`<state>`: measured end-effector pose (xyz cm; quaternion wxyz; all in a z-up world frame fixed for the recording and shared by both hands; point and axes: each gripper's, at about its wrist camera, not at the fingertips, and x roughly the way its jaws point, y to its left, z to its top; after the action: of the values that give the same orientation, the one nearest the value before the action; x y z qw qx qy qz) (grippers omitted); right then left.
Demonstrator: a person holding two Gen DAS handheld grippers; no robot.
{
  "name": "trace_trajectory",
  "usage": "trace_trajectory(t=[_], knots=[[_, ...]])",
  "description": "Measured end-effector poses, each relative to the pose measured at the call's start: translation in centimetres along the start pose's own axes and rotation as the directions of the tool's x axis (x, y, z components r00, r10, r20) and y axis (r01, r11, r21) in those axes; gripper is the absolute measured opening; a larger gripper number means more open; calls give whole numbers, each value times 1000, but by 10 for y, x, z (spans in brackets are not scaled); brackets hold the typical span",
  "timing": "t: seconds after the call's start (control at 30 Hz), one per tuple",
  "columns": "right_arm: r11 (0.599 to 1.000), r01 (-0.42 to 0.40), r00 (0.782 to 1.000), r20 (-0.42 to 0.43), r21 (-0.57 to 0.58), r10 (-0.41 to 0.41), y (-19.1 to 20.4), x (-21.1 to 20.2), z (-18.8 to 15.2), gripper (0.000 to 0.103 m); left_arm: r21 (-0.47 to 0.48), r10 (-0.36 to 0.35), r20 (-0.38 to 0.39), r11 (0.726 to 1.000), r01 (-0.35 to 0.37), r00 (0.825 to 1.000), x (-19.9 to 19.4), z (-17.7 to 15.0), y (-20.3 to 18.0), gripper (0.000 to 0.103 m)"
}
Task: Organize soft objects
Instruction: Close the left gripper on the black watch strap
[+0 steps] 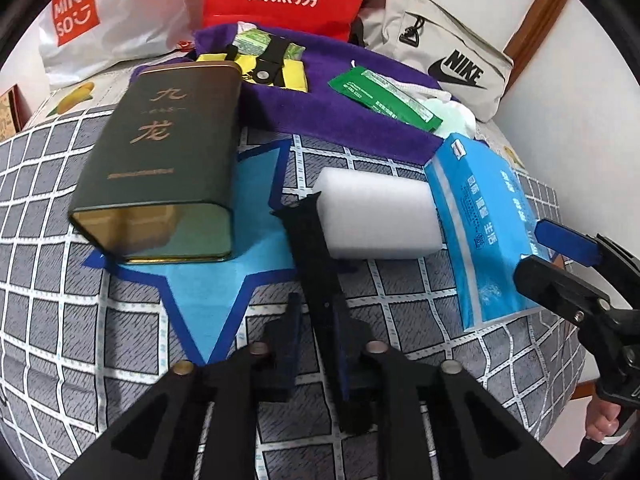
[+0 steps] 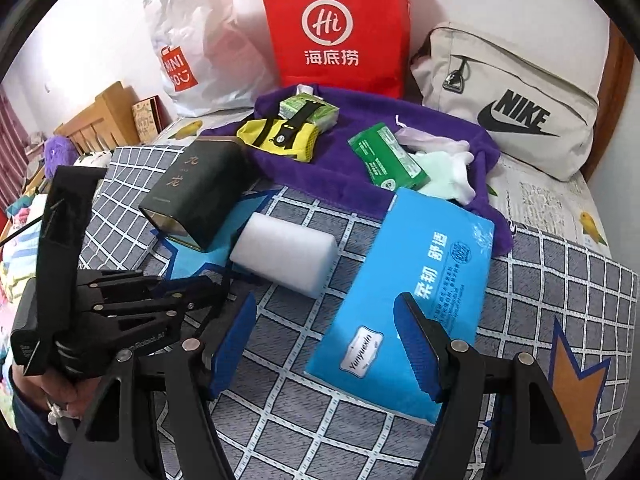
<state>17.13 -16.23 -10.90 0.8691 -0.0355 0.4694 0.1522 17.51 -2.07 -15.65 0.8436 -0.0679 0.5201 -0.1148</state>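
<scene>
Probably a home bedroom: checked bedsheet [image 2: 560, 280], wooden headboard [image 2: 96, 120], shopping bags [image 2: 336, 28].

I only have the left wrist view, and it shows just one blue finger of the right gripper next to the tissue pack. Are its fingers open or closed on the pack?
Observer: The right gripper is open. One finger is over the blue tissue pack, the other over the bedspread beside it, and neither is pressing.
Operator: Is anything marked on the bedspread to the right of the pack?
Observer: Yes, there is an orange star shape with a blue border, just past the pack's right side.
</scene>
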Motion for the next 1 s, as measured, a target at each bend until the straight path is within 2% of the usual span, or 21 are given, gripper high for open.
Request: trace_trajectory(t=[0.03,0.17,0.2,0.23,0.33,0.37,0.4,0.43,0.47,0.5,0.57,0.87,0.93,1.0], knots=[[1000,3,1000,-5,4,-3,-2,1,-1,71,4,-10,-1,1000,10,1000,2,1,-1,28],[1000,12,1000,-20,20,-11,-11,4,-3,71,-9,-59,-8,998,58,998,2,5,-3,40],[1000,11,1000,-19,26,-10,-13,5,-4,71,-4,-57,-7,998,57,998,3,5,-5,49],[1000,7,1000,-16,30,-6,-15,5,-4,71,1,-30,-7,1000,30,1000,6,6,-7,51],[1000,3,1000,-13,31,-3,-16,5,-4,71,12,21,1,1000,-21,1000,11,7,-10,50],[1000,3,1000,-13,28,-3,-16,5,-4,71,23,45,0,999,-45,999,12,7,-12,47],[1000,4,1000,-12,23,-4,-16,5,-5,71,44,84,8,995,-85,996,12,6,-14,32],[1000,4,1000,-12,20,-4,-16,5,-5,71,68,125,13,990,-126,992,12,5,-15,22],[1000,3,1000,-11,18,-3,-16,5,-5,71,83,136,22,987,-138,990,11,5,-15,20],[1000,1,1000,-8,19,-1,-16,5,-6,71,79,131,24,988,-132,991,10,4,-12,15],[1000,-2,1000,-3,21,2,-17,4,-7,71,60,108,10,992,-109,994,6,3,-4,12],[1000,-3,1000,7,21,3,-17,3,-9,71,46,121,-15,992,-120,993,4,0,0,19],[1000,-2,1000,8,15,2,-16,3,-10,71,40,109,-23,993,-108,994,5,1,-4,30],[1000,-4,1000,10,13,4,-16,2,-11,71,55,105,-18,993,-104,994,8,1,-11,35]])
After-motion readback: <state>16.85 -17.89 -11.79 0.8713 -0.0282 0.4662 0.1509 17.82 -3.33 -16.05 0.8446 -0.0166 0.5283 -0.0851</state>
